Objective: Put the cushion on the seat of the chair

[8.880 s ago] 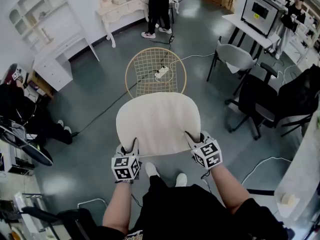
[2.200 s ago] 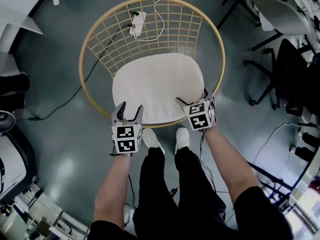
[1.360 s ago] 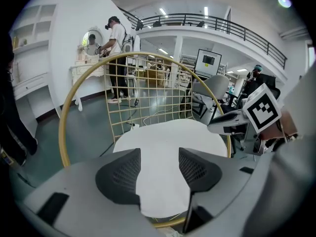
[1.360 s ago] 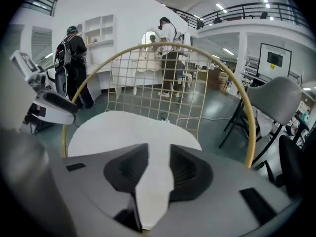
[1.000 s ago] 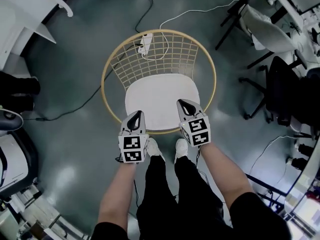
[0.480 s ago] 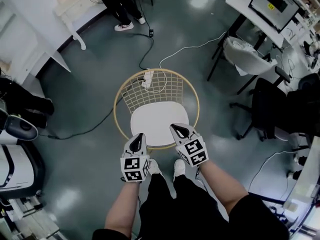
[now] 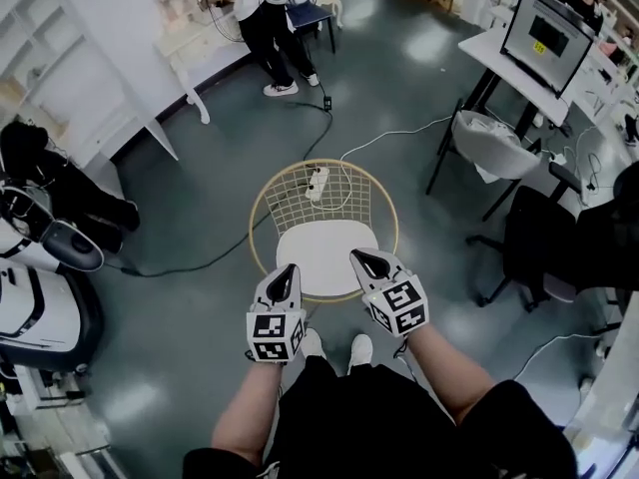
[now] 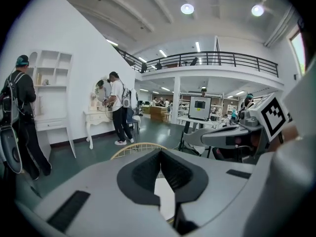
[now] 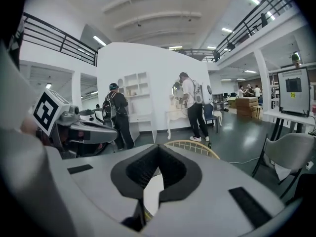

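— Grey floor (image 7: 190, 297). Where's the cushion (image 7: 324, 250)?
— On the chair (image 7: 262, 200) seat: white, flat, rounded.
— Your claws?
— My left claw (image 7: 289, 268) and right claw (image 7: 358, 256) are clenched, empty, clear of it.

Overall light: bright, even indoor light, with no deep shadows.
Source: round white ceiling lamps (image 8: 187, 8) high above and ahead of the left gripper (image 8: 161, 152). More lamps and strip lights sit above the right gripper (image 9: 159, 148).
Glare: pale patches shine on the glossy grey-green floor (image 7: 439, 43) far ahead of both grippers.
Distortion: both gripper views have strong fisheye bending and black corners, and the black metal balcony railing (image 8: 222, 58) bows. In the head view, furniture leans outward at the edges.
Focus: each gripper's grey shell is soft close to the lens. The room beyond is fairly sharp.
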### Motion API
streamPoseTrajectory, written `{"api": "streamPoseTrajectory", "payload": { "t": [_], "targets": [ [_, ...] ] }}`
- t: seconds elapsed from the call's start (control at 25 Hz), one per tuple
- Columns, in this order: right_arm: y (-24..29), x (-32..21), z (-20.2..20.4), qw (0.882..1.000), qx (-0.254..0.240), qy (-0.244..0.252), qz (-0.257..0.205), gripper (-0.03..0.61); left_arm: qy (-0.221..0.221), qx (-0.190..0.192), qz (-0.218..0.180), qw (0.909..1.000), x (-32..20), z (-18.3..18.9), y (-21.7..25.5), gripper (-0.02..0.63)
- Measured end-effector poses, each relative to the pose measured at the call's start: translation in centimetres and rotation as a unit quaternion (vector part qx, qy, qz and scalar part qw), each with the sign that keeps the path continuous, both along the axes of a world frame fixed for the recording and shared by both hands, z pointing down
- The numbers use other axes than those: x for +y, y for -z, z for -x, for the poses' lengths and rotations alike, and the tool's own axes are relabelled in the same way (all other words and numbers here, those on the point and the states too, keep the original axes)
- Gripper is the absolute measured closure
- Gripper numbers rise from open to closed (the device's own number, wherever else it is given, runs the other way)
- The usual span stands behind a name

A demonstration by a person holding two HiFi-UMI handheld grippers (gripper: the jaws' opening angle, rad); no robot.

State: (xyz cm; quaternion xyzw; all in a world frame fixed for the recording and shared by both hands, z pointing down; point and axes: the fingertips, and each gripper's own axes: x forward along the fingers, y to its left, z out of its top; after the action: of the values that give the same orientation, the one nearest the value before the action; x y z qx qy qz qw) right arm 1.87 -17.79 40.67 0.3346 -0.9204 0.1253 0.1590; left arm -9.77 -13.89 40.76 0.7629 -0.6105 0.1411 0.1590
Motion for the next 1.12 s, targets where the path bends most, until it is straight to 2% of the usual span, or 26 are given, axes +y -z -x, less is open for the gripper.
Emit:
{"api": "streamPoseTrajectory", "payload": {
  "t": [0.2, 0.48, 1.12],
  "targets": [
    [0.7, 2.8, -1.0, 1.000, 0.000, 0.024, -0.002, 0.568, 0.012, -0.005, -0.011, 0.9999, 2.8, -1.0, 1.6, 0.597],
    [-0.1, 5.8, -1.6, 0.999, 0.005, 0.029, 0.012, 0.568, 0.006, 0.002, -0.005, 1.0000, 5.2, -1.6, 1.3, 0.597],
    [-0.7, 13.4, 1.7, 0.999, 0.020, -0.032, 0.022, 0.568, -0.056, 0.020, -0.002, 0.9982, 11.8, 1.9, 0.4, 0.597]
  ]
}}
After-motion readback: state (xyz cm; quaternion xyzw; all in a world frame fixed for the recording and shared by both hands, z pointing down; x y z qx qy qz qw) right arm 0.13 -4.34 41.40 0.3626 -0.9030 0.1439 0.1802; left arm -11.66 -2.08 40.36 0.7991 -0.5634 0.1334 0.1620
